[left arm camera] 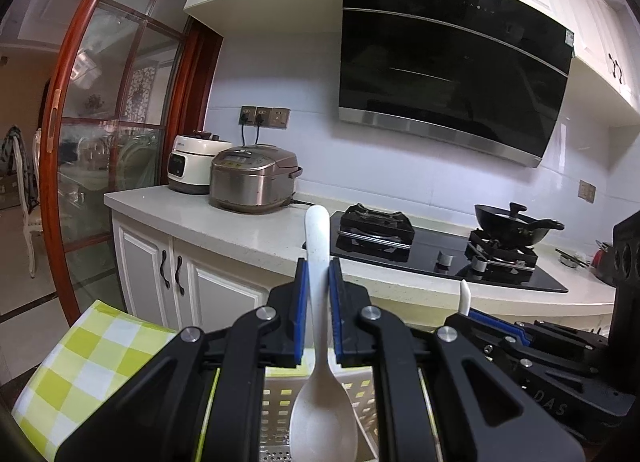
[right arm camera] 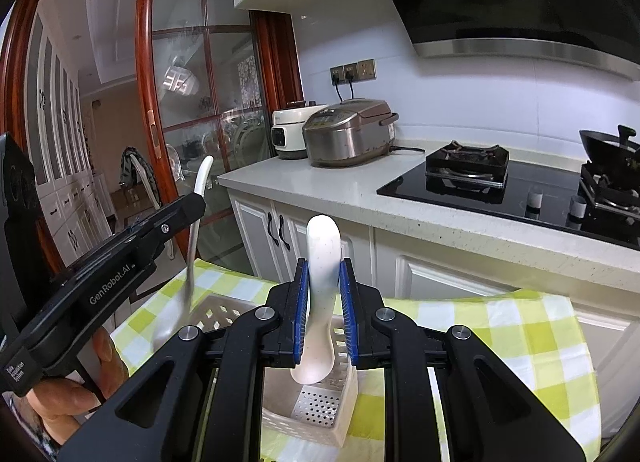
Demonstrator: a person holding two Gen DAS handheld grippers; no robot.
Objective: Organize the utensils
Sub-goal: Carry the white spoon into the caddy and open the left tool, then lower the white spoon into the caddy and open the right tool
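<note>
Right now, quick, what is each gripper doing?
Left gripper: shut on a long white plastic rice spoon, bowl end down.
Right gripper: shut on a white plastic spoon handle, over the white perforated basket.

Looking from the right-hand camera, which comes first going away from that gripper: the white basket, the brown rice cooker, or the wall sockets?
1. White basket, just beneath the right gripper, on the checked cloth.
2. Brown rice cooker, across on the counter, beside the stove.
3. Wall sockets, on the wall behind the cooker.
</note>
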